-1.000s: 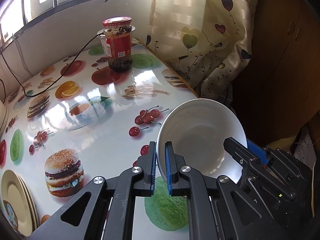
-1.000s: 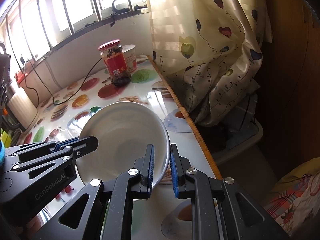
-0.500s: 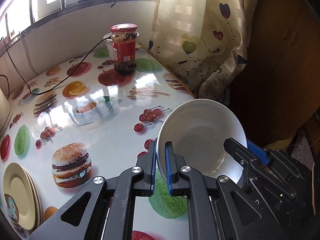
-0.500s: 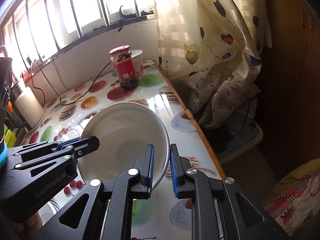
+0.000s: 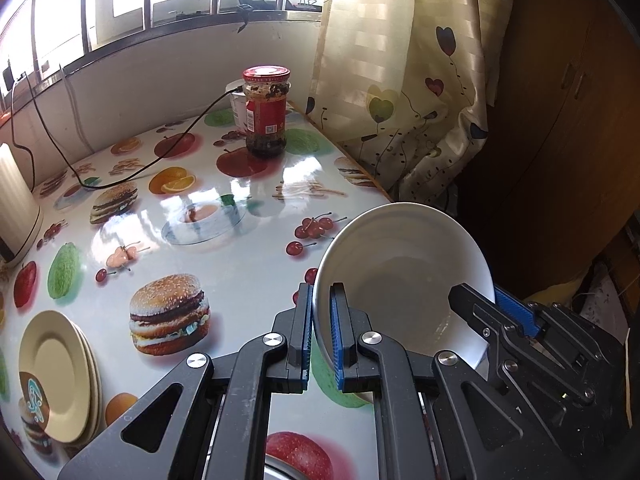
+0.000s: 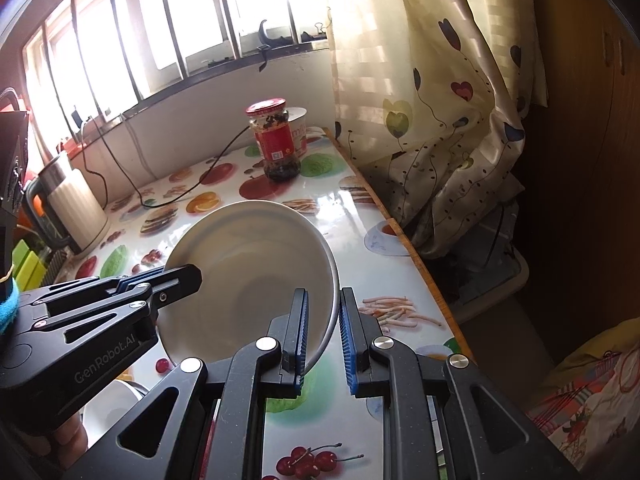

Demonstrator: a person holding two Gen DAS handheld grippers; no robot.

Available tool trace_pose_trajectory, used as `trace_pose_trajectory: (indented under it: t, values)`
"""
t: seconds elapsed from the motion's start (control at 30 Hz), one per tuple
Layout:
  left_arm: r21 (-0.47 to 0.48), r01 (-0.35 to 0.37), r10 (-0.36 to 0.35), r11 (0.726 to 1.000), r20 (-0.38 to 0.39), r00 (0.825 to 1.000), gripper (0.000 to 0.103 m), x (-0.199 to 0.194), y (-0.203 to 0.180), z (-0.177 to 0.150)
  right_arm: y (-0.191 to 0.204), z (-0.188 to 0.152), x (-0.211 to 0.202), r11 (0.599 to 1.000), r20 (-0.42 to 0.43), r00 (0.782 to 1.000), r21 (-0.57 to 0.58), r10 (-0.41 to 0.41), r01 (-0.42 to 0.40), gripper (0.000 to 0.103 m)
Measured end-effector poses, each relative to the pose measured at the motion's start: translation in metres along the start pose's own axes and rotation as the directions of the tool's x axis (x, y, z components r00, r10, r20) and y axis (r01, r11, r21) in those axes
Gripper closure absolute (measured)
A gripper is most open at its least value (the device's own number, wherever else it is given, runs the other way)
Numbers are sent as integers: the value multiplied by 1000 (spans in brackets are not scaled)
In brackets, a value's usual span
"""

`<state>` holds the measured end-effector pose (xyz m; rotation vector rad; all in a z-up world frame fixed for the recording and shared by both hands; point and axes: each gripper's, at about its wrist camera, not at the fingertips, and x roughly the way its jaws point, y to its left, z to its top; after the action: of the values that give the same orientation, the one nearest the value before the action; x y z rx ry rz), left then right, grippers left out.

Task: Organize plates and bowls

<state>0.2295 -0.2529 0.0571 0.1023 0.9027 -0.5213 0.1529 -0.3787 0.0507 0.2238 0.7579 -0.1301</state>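
A white bowl (image 5: pixel 404 280) is held tilted in the air above the table's right part. My left gripper (image 5: pixel 321 334) is shut on its left rim. My right gripper (image 6: pixel 323 338) has widened: its left pad still touches the bowl's (image 6: pixel 248 276) right rim, the right pad stands a little off it. Each gripper shows in the other's view, the right (image 5: pixel 496 312) and the left (image 6: pixel 152 284). A stack of yellow plates (image 5: pixel 56 372) lies at the table's near left. The rim of another white dish (image 6: pixel 108 404) shows below the left gripper.
The table (image 5: pixel 248 272) has a glossy cloth with food prints. A red-lidded jar (image 5: pixel 266 112) and a white cup behind it stand at the back. A black cable (image 5: pixel 132 172) crosses the back left. A white kettle (image 6: pixel 76 204) stands left. A curtain (image 5: pixel 404 92) hangs right.
Both grippers and the bowl have lifted and drawn back, so more of the table shows. The right gripper's jaws have spread; its right pad has come off the bowl's rim.
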Motion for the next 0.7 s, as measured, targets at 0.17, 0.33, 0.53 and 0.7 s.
trace_pose_trajectory:
  t: [0.17, 0.33, 0.53, 0.7]
  values:
    - [-17, 4, -4, 1000, 10, 1000, 94, -11, 7, -7, 9, -5, -11, 1000, 9, 1000, -7, 13, -13, 87]
    - [-31, 2, -1, 1000, 21, 1000, 94, -23, 14, -15, 19, -12, -21, 1000, 12, 1000, -16, 24, -24, 87]
    - [-51, 9, -7, 999, 40, 999, 94, -40, 21, -26, 31, -19, -36, 999, 22, 999, -24, 40, -39, 87]
    - [-69, 15, -12, 998, 46, 999, 94, -53, 28, -36, 41, -24, -48, 998, 32, 998, -37, 56, -54, 87]
